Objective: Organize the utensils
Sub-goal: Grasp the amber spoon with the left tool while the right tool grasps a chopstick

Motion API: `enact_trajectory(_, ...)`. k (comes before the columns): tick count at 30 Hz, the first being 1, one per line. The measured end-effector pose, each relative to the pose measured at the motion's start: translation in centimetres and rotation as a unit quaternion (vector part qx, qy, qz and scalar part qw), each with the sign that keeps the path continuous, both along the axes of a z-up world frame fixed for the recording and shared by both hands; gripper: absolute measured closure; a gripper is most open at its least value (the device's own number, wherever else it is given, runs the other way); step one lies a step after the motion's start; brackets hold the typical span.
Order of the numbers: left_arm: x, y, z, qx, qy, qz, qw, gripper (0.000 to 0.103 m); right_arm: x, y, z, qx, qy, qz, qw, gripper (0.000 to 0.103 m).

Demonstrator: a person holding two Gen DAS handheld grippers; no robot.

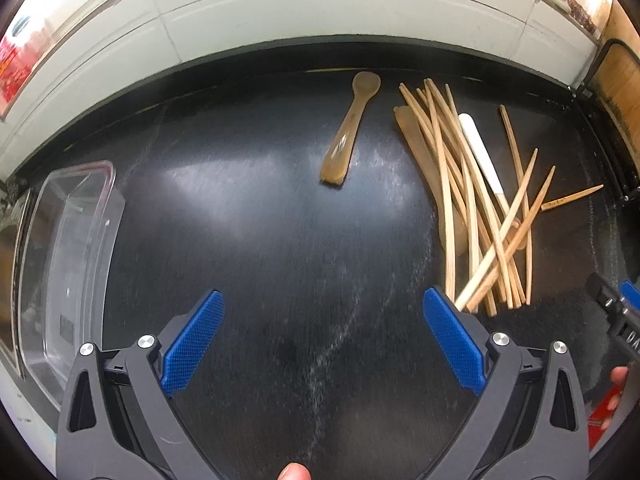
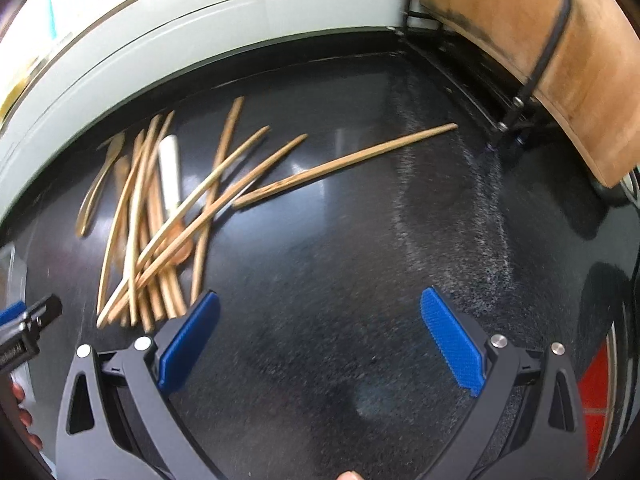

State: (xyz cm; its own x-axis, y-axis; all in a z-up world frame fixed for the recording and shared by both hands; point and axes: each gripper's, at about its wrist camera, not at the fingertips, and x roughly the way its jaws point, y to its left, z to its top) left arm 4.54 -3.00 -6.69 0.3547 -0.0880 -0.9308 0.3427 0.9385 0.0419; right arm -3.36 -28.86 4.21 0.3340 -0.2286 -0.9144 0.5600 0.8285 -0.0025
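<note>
— So, where do your two tools sit right now?

— Your left hand-held gripper (image 1: 323, 344) hovers over the dark tabletop (image 1: 280, 240) with its blue pads spread wide and nothing between them. Your right hand-held gripper (image 2: 320, 340) is just as wide and just as empty, also above bare tabletop (image 2: 360, 240).

— And the utensils you are sorting?

— In your left view, a brownish translucent spoon (image 1: 350, 128) lies alone toward the far edge, bowl pointing away from you. To its right sits a loose heap of wooden chopsticks (image 1: 472, 208), crossed over one another, with a white-handled utensil (image 1: 478, 146) lying among them and another brownish spoon (image 1: 424, 160) partly buried under the sticks. The near ends of the sticks lie just beside your left gripper's right pad.

— What does your right view add?

— The same heap of chopsticks (image 2: 160, 220) lies left of your right gripper, its near ends close to the left pad. One single chopstick (image 2: 344, 164) lies apart from the heap, stretching to the right across the tabletop, its near end close to the pile.

— Anything else nearby?

— A clear plastic container (image 1: 68, 264) stands at the left edge of the tabletop in your left view, well apart from the utensils. A wooden board (image 2: 540, 60) in a black wire rack leans at the far right.
</note>
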Motion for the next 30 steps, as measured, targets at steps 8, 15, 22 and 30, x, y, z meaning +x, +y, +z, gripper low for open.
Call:
enact_trajectory(8,3.8,-2.6,-1.3,0.024,-0.014,-0.045,0.9986,0.006,1.7,-4.3,-0.4,0.024,-0.014,-0.11,0.994,0.005)
enact_trajectory(15,7.9,-4.6,-2.9,0.038,-0.016,-0.063,0.9972,0.006,5.0,-7.3,-2.8,0.017,0.017,-0.199,0.98,0.005)
enact_trajectory(22,10.3,-5.4,-4.2,0.054,-0.019,-0.077,0.9954,0.005,7.6,-8.7,-5.0,0.013,0.038,-0.245,0.969,0.005)
enact_trajectory(30,12.8,-4.3,-4.6,-0.006,0.007,-0.05,0.9987,0.005,10.9,-9.3,-7.2,-0.006,0.021,-0.261,0.965,0.005)
